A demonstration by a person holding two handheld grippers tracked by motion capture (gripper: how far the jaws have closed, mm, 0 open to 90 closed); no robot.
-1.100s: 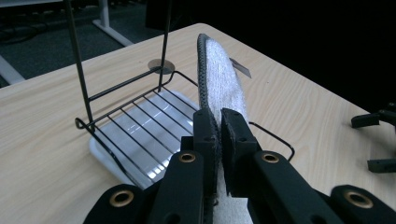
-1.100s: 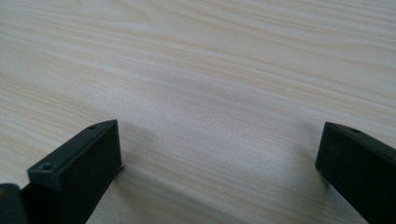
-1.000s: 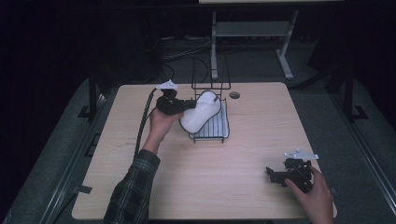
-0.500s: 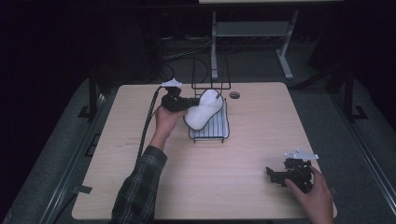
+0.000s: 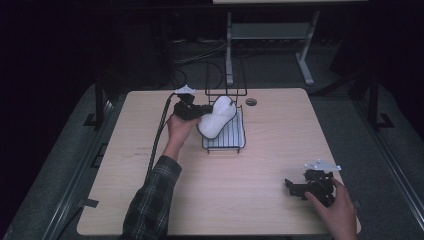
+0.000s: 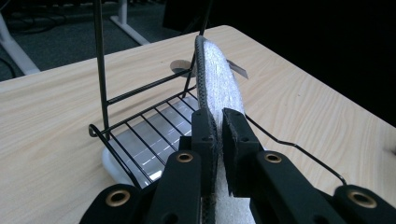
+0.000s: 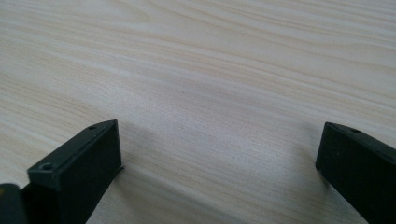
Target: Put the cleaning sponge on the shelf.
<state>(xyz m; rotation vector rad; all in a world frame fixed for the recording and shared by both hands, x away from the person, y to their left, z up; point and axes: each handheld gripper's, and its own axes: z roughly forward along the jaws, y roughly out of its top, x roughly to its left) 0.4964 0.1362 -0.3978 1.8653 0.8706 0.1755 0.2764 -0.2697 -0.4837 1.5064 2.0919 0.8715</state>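
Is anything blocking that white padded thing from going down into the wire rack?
Nothing visible does. The left gripper is shut on the white pad, held on edge over the wire rack. The rack's floor beneath looks bare, and its tall back frame stands beyond the pad.

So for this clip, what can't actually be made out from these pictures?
- The flat white textured object with dark edging: what it is. The left gripper view is edge-on, the high view too small.
- Black wire rack: the part under the object is hidden in the high view; its upright frame is cut by the left gripper view's top edge.
- Right hand-held gripper: the hand covers its rear in the high view.
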